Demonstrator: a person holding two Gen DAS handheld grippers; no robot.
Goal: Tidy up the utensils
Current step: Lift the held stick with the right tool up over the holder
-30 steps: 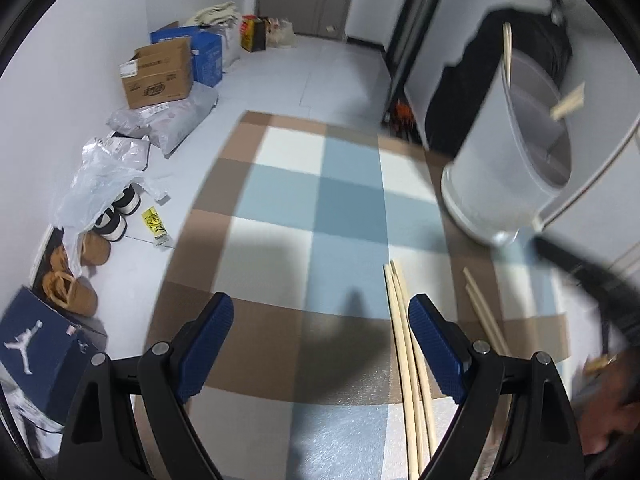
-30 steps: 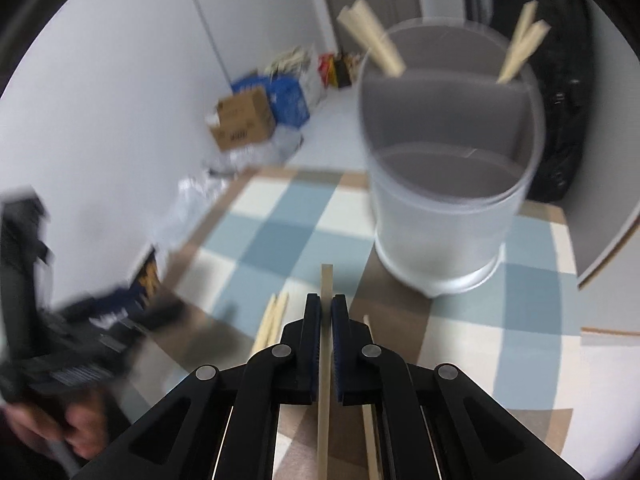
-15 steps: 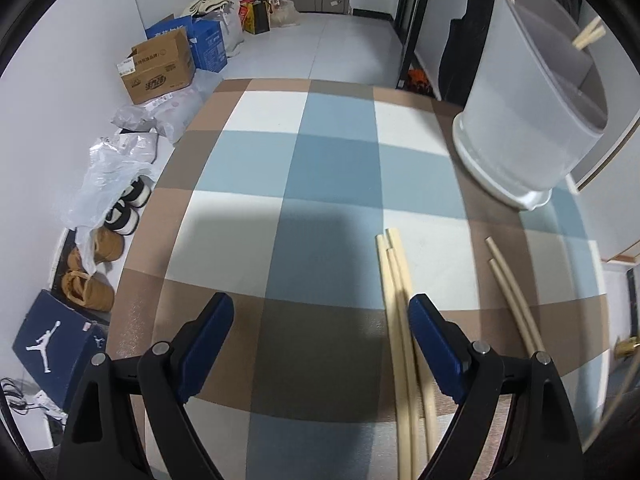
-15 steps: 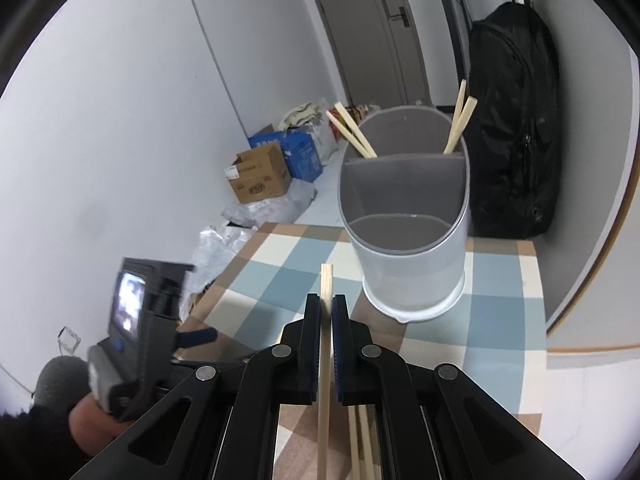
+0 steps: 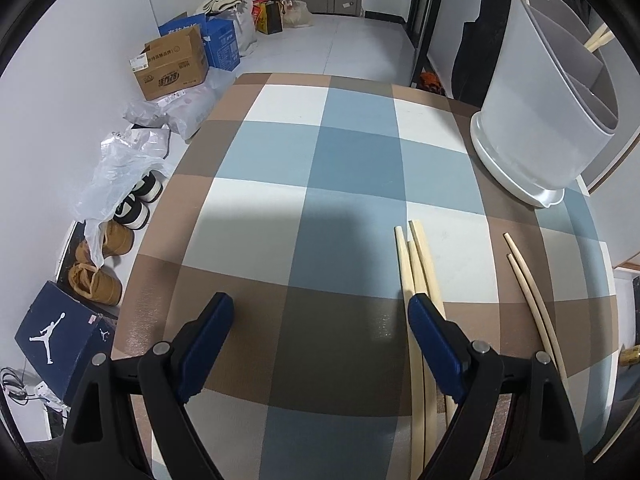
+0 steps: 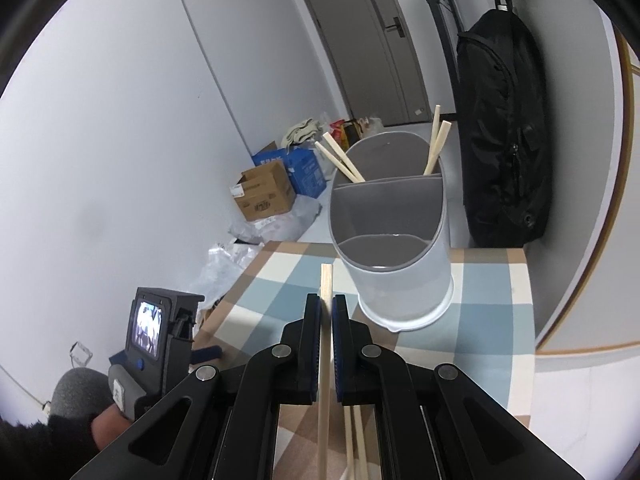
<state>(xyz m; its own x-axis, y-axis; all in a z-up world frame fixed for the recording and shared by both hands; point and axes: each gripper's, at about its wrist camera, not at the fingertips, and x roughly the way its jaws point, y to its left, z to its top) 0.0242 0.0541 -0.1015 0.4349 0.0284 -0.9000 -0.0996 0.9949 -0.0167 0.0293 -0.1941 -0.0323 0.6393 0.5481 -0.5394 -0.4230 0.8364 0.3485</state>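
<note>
Carrying one chopstick (image 6: pixel 325 344) clamped between its closed jaws, the right gripper (image 6: pixel 327 312) points toward the grey divided holder (image 6: pixel 394 248), which stands on the checked tablecloth (image 6: pixel 492 312) at about one o'clock from the fingertips. The stick's free end shows just short of the holder's near wall, so it is not yet over a compartment.

Four chopsticks already stand in the holder's far compartment: one pair (image 6: pixel 340 158) leaning toward ten o'clock, another pair (image 6: pixel 436 142) leaning toward one o'clock. The two nearer compartments look empty.

In the left wrist view, the left gripper (image 5: pixel 318 320) hovers with jaws wide apart and nothing between them. Three loose chopsticks (image 5: pixel 416 264) lie on the cloth at about two o'clock from it, passing under its right finger, and two more (image 5: pixel 528 292) lie further out at three o'clock. The holder (image 5: pixel 536 120) sits at one o'clock.

By this reading the job is under halfway done: four stored, one in transit, at least five still on the table.
</note>
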